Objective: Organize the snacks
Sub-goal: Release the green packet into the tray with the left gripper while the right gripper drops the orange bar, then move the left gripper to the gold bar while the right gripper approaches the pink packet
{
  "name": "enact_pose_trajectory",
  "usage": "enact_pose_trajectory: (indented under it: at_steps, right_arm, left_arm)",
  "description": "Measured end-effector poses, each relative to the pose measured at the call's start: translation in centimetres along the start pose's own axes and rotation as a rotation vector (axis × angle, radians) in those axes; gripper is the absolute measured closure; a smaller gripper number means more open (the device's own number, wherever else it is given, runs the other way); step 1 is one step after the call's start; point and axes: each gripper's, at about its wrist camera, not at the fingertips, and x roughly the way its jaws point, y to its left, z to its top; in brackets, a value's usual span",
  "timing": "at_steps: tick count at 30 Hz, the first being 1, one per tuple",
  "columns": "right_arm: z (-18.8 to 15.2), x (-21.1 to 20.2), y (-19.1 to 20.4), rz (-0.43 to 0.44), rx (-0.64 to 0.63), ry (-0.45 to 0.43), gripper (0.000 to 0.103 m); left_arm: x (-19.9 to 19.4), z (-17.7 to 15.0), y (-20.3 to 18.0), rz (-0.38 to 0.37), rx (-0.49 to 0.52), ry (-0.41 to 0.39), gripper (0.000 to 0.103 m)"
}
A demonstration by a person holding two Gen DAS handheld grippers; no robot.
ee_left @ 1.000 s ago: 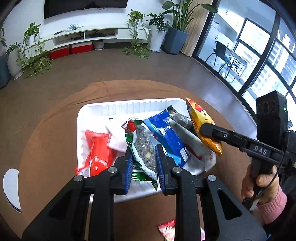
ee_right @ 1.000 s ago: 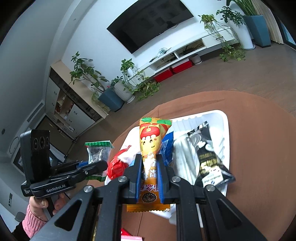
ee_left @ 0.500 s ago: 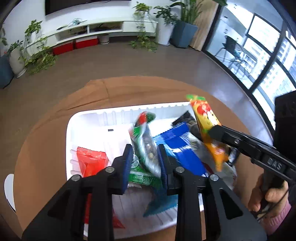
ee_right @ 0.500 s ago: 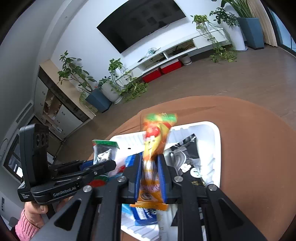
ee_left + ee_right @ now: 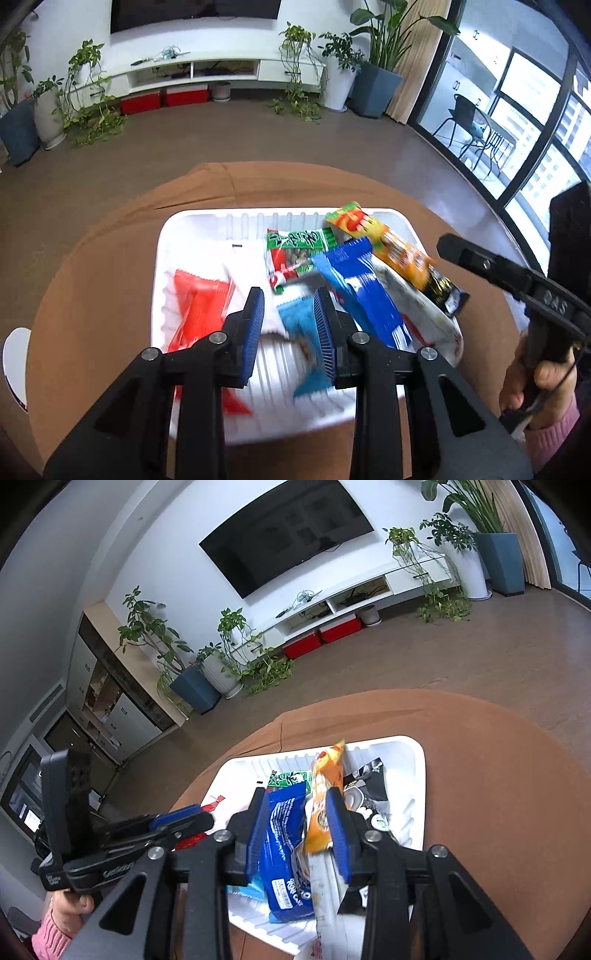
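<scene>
A white tray (image 5: pixel 162 258) on the round brown table holds several snack packets. The green nut packet (image 5: pixel 301 245) lies flat in its middle, free of my left gripper (image 5: pixel 290 314). That gripper hovers open over a blurred light-blue packet (image 5: pixel 299 332), with a red packet (image 5: pixel 199 306) to its left. My right gripper (image 5: pixel 295 812) has its jaws opening. The orange packet (image 5: pixel 321 797) stands loose between them, no longer pinched. In the left wrist view that orange packet (image 5: pixel 391 247) rests on the pile beside a dark blue packet (image 5: pixel 362 291), clear of the right gripper (image 5: pixel 448 245).
A black packet (image 5: pixel 369 786) and a long white one (image 5: pixel 328 893) fill the tray's right side. A white object (image 5: pixel 14 354) sits at the table's left edge. A hand in a pink sleeve (image 5: pixel 546 398) holds the right gripper. Bare tablecloth (image 5: pixel 498 775) surrounds the tray.
My left gripper let go of the green nut packet, which now lies in the tray. The right gripper's jaws parted and the orange packet dropped onto the pile.
</scene>
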Motion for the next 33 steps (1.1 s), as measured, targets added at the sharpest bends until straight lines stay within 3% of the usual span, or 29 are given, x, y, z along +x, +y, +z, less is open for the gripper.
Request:
enact_pose_trajectory:
  at_steps: [9, 12, 16, 18, 22, 33]
  right_arm:
    - [-1.3, -4.0, 2.7, 0.026, -0.048, -0.042, 0.062]
    - [-2.7, -6.2, 4.1, 0.038, -0.077, -0.065, 0.055]
    - [-4.6, -8.1, 5.8, 0.037, -0.123, -0.079, 0.051]
    - [-5.7, -8.8, 6.7, 0.041, -0.146, -0.080, 0.050]
    - [-8.7, -10.1, 8.5, 0.036, -0.206, -0.071, 0.045]
    - [-16.0, -9.3, 10.4, -0.005, -0.337, 0.029, 0.039]
  left_arm:
    - [-7.0, -5.1, 1.1, -0.023, -0.088, -0.045, 0.073]
    - [-9.2, -6.8, 1.5, -0.023, -0.115, -0.059, 0.072]
    - [-12.2, -9.2, 1.4, -0.005, -0.132, -0.085, 0.058]
    - [-13.7, -10.4, 1.2, 0.014, -0.129, -0.092, 0.057]
    - [-15.3, -12.6, 0.8, 0.037, -0.136, -0.090, 0.047]
    - [-16.1, -18.3, 0.0, 0.074, -0.168, -0.046, 0.044]
